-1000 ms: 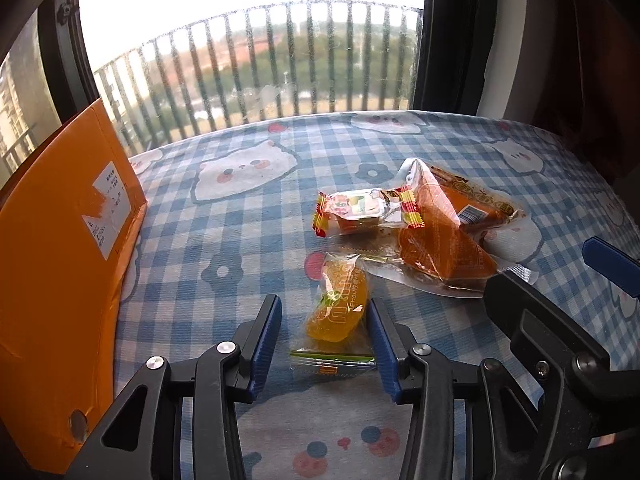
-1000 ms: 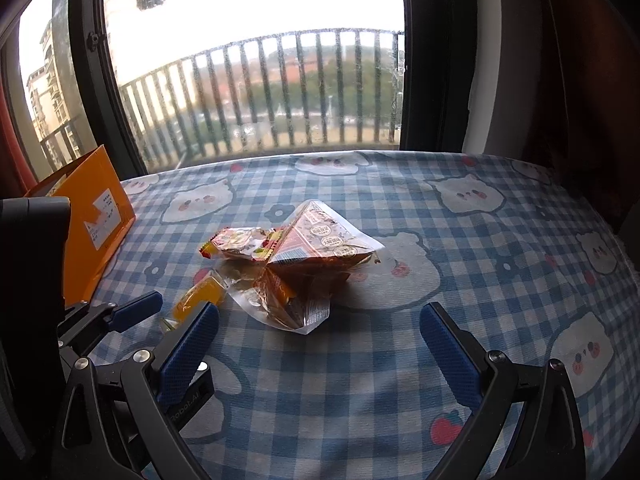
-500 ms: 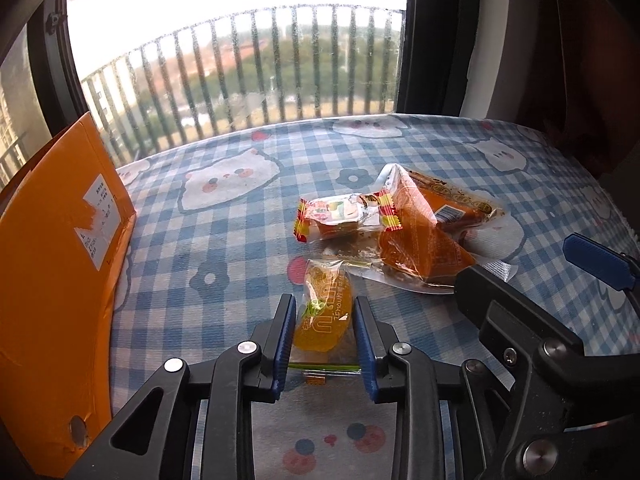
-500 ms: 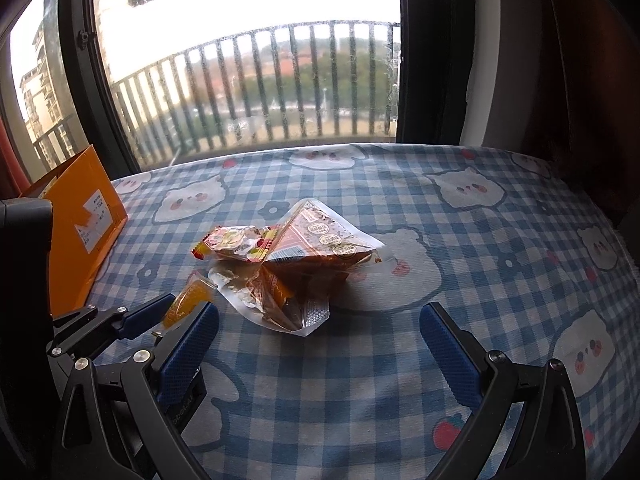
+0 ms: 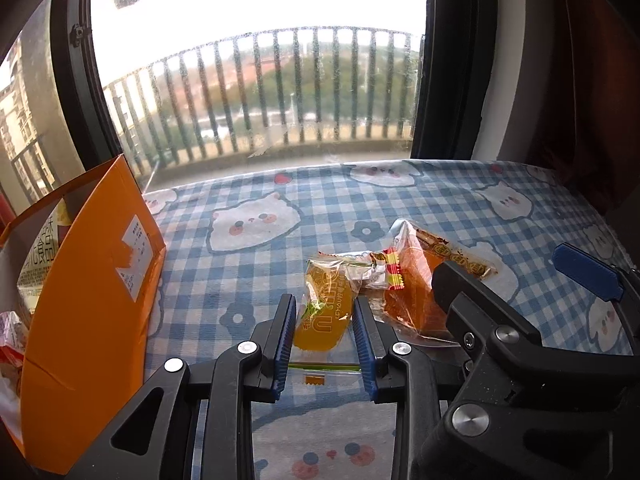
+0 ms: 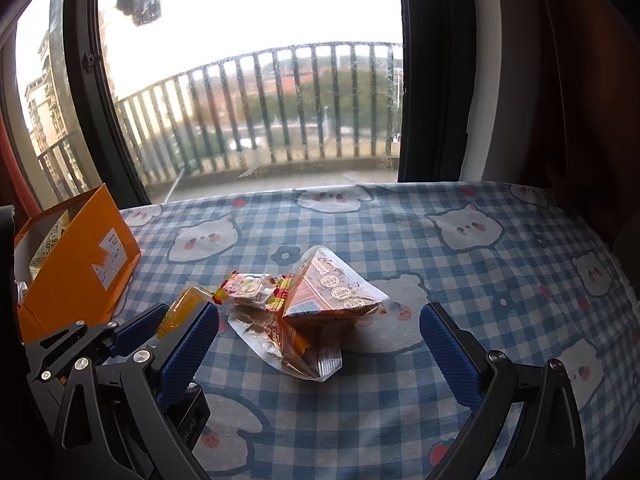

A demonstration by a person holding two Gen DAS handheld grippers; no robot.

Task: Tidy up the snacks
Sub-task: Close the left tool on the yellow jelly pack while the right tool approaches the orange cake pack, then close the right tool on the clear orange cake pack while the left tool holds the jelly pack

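Jelly pouch now off tablecloth

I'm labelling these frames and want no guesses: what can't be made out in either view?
- Orange cardboard box: its contents, cut off by the left edge in both views.
- Clear-wrapped orange jelly snack: mostly hidden in the right wrist view, behind the tongs' blue pads.
- Triangular orange-brown snack packet: its near half, blocked by the right tongs in the left wrist view.

Left tool angled downward, its two blue fingers clamped together on a small packet. Right tool beside it, angled downward, fingers spread wide, holding nothing.
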